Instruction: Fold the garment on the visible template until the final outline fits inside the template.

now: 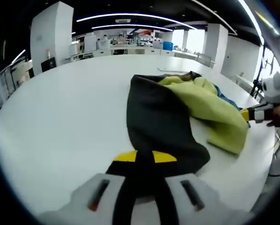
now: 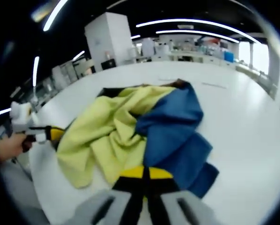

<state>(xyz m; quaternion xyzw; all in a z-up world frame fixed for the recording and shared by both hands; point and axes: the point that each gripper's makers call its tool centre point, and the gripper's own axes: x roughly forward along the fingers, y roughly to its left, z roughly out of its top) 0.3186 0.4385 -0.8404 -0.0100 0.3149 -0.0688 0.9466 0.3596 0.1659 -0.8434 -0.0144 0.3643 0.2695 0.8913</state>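
garment (image 2: 144, 129) crumpled, yellow-blue-black | left tool (image 1: 144, 187) clamps its black edge | right tool (image 2: 147, 187) clamps its edge

A broad white table (image 1: 60, 117) carries everything. On it lies one crumpled garment (image 2: 144, 126), bunched in a heap with black, yellow-green and blue panels folded over one another. In the left gripper view the black panel runs toward the near edge. Beyond the heap, thin pale lines on the tabletop may be the template (image 1: 170, 70), though they are too faint to tell.
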